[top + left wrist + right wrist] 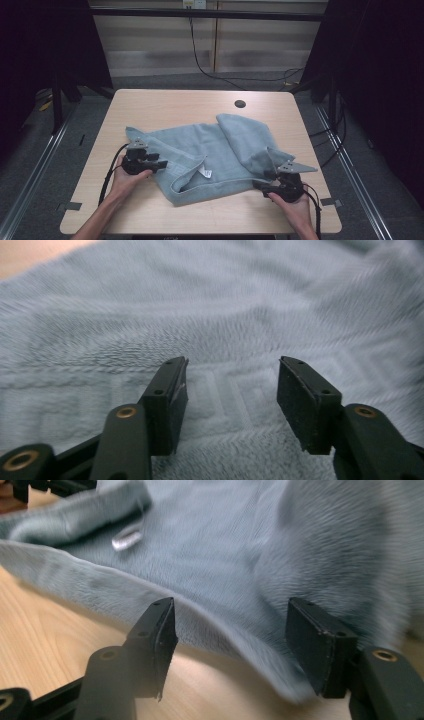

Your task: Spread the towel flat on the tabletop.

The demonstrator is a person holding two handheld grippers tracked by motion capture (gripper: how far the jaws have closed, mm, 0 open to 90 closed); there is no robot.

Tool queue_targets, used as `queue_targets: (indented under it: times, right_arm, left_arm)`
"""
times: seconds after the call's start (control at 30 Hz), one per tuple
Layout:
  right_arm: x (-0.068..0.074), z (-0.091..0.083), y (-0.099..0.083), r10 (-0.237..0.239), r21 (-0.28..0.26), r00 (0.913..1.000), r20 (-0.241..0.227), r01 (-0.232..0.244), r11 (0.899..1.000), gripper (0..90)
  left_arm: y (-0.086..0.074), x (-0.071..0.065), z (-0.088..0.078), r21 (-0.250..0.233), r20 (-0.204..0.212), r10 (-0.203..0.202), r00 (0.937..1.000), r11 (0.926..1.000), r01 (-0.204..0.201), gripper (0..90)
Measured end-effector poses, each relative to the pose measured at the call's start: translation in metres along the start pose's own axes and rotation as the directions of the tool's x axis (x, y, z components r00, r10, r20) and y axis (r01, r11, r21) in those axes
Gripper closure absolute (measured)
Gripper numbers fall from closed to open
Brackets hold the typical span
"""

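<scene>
A light blue towel (215, 150) lies crumpled and partly folded on the wooden table (165, 105), with a small white tag (206, 173) near its front fold. My left gripper (162, 164) sits at the towel's left edge, pointing right. In the left gripper view the left gripper (232, 375) is open just above the towel's patterned border (225, 395), with nothing pinched. My right gripper (257, 185) is at the towel's front right corner. There the right gripper (232, 615) stands open, and the towel's edge (220, 630) runs across between the jaws without touching the pads. The tag (127, 537) shows farther off.
A round cable hole (240, 104) sits near the table's far edge. Bare tabletop lies in front of the towel (200, 215) and behind it. Black cables (200, 60) run across the floor beyond the table. Dark frames stand at both sides.
</scene>
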State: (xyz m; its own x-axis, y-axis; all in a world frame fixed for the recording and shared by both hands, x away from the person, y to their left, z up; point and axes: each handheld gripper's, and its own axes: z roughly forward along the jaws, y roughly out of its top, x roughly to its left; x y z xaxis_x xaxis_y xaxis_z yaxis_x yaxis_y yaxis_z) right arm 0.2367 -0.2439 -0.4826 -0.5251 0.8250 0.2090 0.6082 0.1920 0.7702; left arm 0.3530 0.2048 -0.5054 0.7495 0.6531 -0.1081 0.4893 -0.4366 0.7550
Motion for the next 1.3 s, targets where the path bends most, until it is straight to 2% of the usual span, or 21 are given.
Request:
queue_targets:
  times: [0.03,0.07,0.1,0.17,0.23,0.27,0.33,0.37,0.5,0.57,0.63,0.7,0.77,0.83,0.9,0.97,1.03,1.17,1.2,1.3]
  right_arm:
    - [0.001,0.005,0.0,-0.01,0.014,0.9999,0.007,0.01,1.0,36.2]
    - [0.002,0.009,0.001,-0.018,0.027,0.9998,0.011,0.018,0.999,36.0]
    - [0.002,0.013,0.003,-0.027,0.035,0.9995,0.019,0.027,0.999,35.9]
    - [-0.001,0.024,0.004,-0.034,0.068,0.9989,0.032,0.032,0.997,35.8]
    - [-0.006,0.035,0.003,-0.05,0.11,0.9967,0.063,0.043,0.993,36.6]
    - [-0.009,0.037,0.005,-0.058,0.099,0.9966,0.058,0.052,0.994,36.7]
    - [-0.015,0.042,0.01,-0.029,0.097,0.9976,0.063,0.023,0.995,36.9]
    - [-0.018,0.046,0.013,-0.043,0.094,0.997,0.064,0.037,0.995,37.0]
    - [-0.03,0.065,0.03,-0.039,0.097,0.998,0.051,0.034,0.995,36.8]
    - [-0.035,0.077,0.04,-0.04,0.091,0.9979,0.051,0.035,0.995,36.7]
    - [-0.04,0.089,0.05,-0.046,0.088,0.9979,0.045,0.042,0.995,36.7]
    - [-0.046,0.1,0.06,-0.029,0.091,0.9987,0.042,0.025,0.996,36.7]
    - [-0.05,0.109,0.068,-0.031,0.089,0.9986,0.044,0.027,0.996,37.0]
    - [-0.051,0.115,0.073,-0.048,0.09,0.9973,0.056,0.043,0.995,44.8]
    - [-0.051,0.118,0.075,-0.066,0.088,0.9968,0.046,0.061,0.994,63.9]
    - [-0.05,0.118,0.072,-0.061,0.073,0.9976,0.033,0.059,0.996,77.5]
    - [-0.05,0.117,0.07,-0.049,0.066,0.9981,0.036,0.047,0.997,80.4]
    - [-0.049,0.119,0.073,-0.093,0.087,0.9945,0.048,0.089,0.992,85.3]
    - [-0.05,0.12,0.075,-0.098,0.088,0.9942,0.045,0.094,0.992,85.4]
    - [-0.054,0.126,0.079,-0.08,0.074,0.9955,0.051,0.076,0.994,84.8]
  left_arm:
    - [0.001,-0.004,0.0,0.015,-0.029,0.036,0.999,0.9993,-0.035,55.4]
    - [0.001,-0.006,-0.001,0.022,-0.036,0.051,0.998,0.9985,-0.051,59.4]
    - [0.0,-0.007,-0.001,0.015,-0.024,0.04,0.9989,0.9991,-0.04,62.6]
    - [-0.003,-0.008,-0.003,0.011,-0.019,0.045,0.9988,0.9989,-0.045,67.7]
    - [-0.006,-0.011,-0.005,0.001,0.015,0.015,0.9998,0.9999,-0.015,73.4]
    - [-0.008,-0.013,-0.007,0.003,0.029,0.025,0.9993,0.9997,-0.025,75.5]
    - [-0.011,-0.019,-0.009,0.001,0.05,0.005,0.9988,1.0,-0.005,77.4]
    - [-0.012,-0.021,-0.01,0.004,0.065,0.002,0.9979,1.0,-0.003,78.1]
    - [-0.016,-0.034,-0.013,0.007,0.12,-0.012,0.9927,0.9999,0.011,79.3]
    - [-0.018,-0.043,-0.013,0.013,0.152,-0.021,0.9881,0.9997,0.02,79.3]
    - [-0.019,-0.052,-0.015,0.024,0.156,-0.017,0.9877,0.9996,0.013,79.3]
    - [-0.021,-0.062,-0.018,0.029,0.163,-0.005,0.9867,0.9996,0.0,79.4]
    - [-0.023,-0.069,-0.022,0.033,0.187,-0.007,0.9824,0.9995,0.001,81.6]
    - [-0.023,-0.074,-0.025,0.028,0.2,0.009,0.9798,0.9995,-0.014,86.4]
    - [-0.023,-0.075,-0.024,0.03,0.206,0.019,0.9784,0.9992,-0.025,87.3]
    - [-0.023,-0.073,-0.023,0.034,0.216,0.001,0.9764,0.9994,-0.008,87.3]
    - [-0.023,-0.073,-0.022,0.036,0.22,-0.003,0.9755,0.9994,-0.005,87.3]
    - [-0.022,-0.074,-0.022,0.044,0.234,-0.004,0.9723,0.999,-0.006,87.3]
    - [-0.022,-0.075,-0.021,0.046,0.244,-0.014,0.9696,0.999,0.003,87.2]
    - [-0.022,-0.078,-0.02,0.047,0.263,-0.005,0.9648,0.9989,-0.007,87.2]
